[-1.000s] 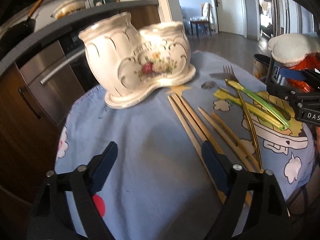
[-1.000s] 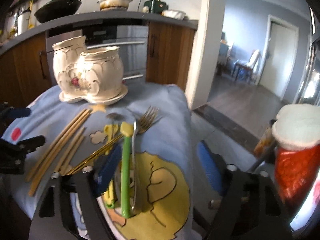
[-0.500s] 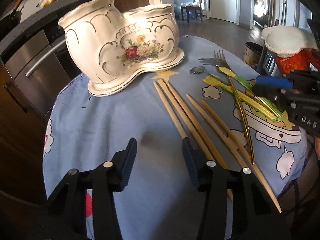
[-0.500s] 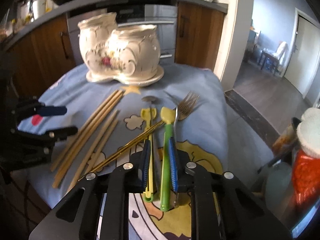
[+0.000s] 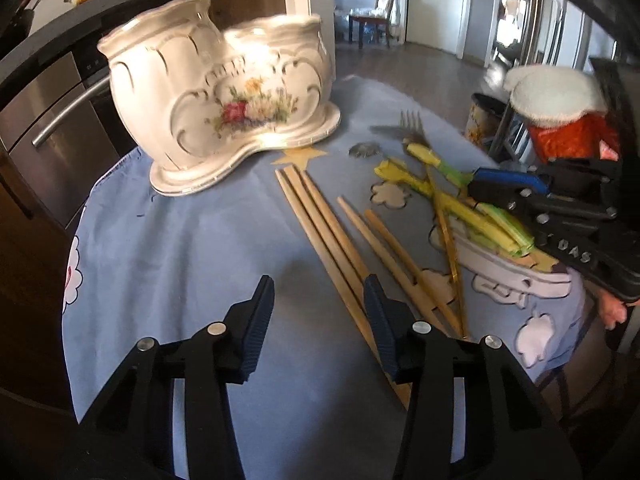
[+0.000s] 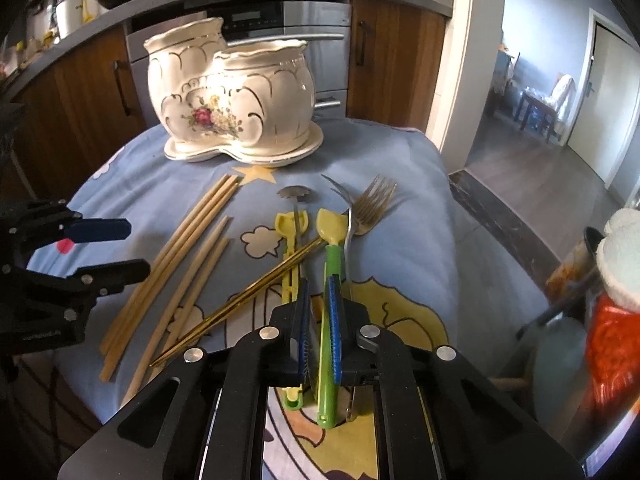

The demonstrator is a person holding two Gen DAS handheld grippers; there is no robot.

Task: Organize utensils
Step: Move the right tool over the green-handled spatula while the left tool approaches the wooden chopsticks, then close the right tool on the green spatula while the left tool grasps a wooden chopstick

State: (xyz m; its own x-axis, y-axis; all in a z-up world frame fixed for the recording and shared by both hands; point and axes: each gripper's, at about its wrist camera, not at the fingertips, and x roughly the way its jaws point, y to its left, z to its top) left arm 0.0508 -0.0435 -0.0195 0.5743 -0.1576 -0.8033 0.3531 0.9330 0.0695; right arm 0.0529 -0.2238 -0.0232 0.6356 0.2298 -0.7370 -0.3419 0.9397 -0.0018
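A white two-pot ceramic holder (image 5: 224,100) with a flower print stands at the back of the blue cloth; it also shows in the right wrist view (image 6: 236,104). Several wooden chopsticks (image 5: 332,236) lie in the middle, also in the right wrist view (image 6: 188,256). A gold chopstick (image 6: 244,300), a yellow utensil (image 6: 290,248), a green-handled utensil (image 6: 330,276) and a metal fork (image 6: 370,204) lie to the right. My left gripper (image 5: 318,300) is open above the chopsticks' near ends. My right gripper (image 6: 318,300) is nearly shut over the green handle; a grip is not clear.
The cloth-covered table (image 6: 408,248) drops off at the right and front edges. A red and white soft object (image 6: 616,320) sits beyond the right edge. Kitchen cabinets and an oven (image 6: 304,32) stand behind the holder.
My right gripper has closed from wide open to nearly shut over the green-handled utensil. My left gripper has narrowed a little and moved nearer the chopsticks.
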